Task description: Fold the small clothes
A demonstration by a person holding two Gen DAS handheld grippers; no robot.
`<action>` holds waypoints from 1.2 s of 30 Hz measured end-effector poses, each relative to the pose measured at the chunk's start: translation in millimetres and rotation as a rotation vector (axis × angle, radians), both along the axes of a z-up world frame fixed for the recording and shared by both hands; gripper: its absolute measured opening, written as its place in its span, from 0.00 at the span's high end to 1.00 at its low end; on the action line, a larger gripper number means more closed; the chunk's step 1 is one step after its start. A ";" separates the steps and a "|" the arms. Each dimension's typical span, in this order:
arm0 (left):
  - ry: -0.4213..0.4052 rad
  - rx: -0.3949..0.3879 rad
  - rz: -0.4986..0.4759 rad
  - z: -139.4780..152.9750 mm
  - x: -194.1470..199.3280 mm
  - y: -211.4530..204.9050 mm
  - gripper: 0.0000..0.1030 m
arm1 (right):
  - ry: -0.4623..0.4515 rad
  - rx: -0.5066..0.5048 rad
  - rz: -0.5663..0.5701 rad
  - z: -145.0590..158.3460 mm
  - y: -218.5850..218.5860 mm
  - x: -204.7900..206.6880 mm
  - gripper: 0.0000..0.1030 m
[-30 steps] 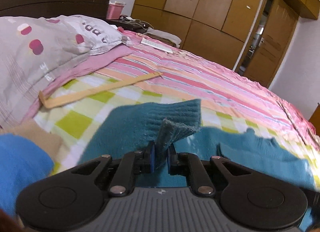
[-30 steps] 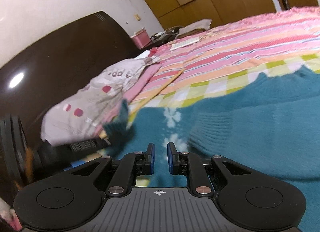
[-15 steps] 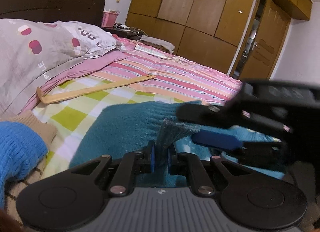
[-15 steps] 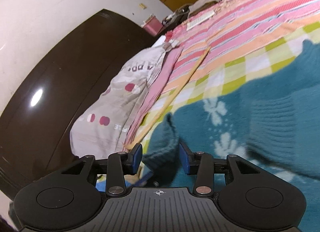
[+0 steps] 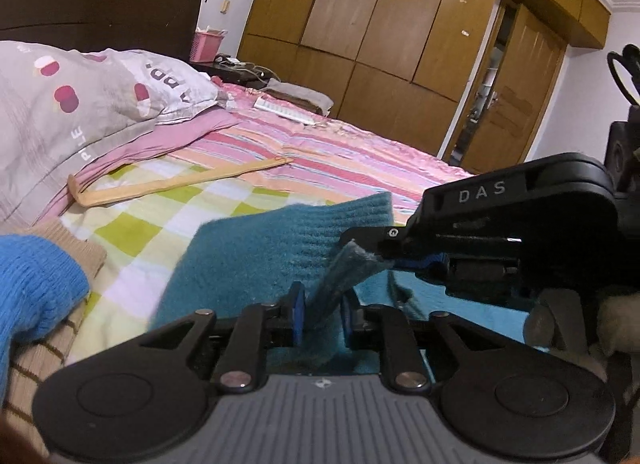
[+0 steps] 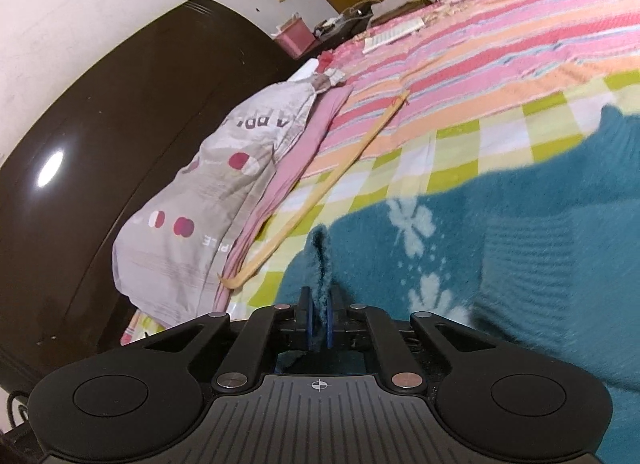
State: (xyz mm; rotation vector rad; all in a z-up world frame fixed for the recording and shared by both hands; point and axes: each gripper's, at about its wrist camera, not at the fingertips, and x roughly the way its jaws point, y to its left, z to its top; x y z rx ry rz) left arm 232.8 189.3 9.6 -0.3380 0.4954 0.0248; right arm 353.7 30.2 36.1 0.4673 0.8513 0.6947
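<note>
Pinching the teal sweater (image 5: 256, 264) hem with my left gripper (image 5: 320, 318), fabric pressed between its pads; my right gripper (image 6: 319, 322) clamps the same edge just beside it, sweater spread over the checked bedspread (image 5: 160, 204).

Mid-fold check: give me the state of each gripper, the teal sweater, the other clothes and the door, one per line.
left gripper: shut on a raised edge of the teal sweater.
right gripper: shut on the same sweater's edge.
teal sweater: spread on the bed, edge lifted, partly folded.
blue sweater: bunched at left, untouched.
tan striped garment: lying under the blue one.
door: ajar.
</note>
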 end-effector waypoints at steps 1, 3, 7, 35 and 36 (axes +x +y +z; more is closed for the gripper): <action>-0.007 -0.008 -0.003 1.5 -2.9 -1.0 0.72 | -0.012 -0.008 -0.002 2.9 -2.2 -0.8 0.94; -0.016 -0.019 -0.010 3.5 -9.5 -3.8 0.71 | -0.026 -0.016 -0.013 7.2 -8.4 -1.1 0.94; 0.001 0.003 0.002 -0.2 -12.5 -10.6 0.70 | -0.030 -0.014 -0.066 13.5 -28.3 4.4 0.94; 0.053 0.129 -0.052 -7.8 12.0 -61.9 0.70 | -0.126 -0.108 -0.212 49.6 -151.3 17.7 0.94; 0.051 0.133 -0.055 -6.9 12.4 -63.7 0.70 | -0.129 -0.112 -0.215 50.0 -155.2 17.7 0.94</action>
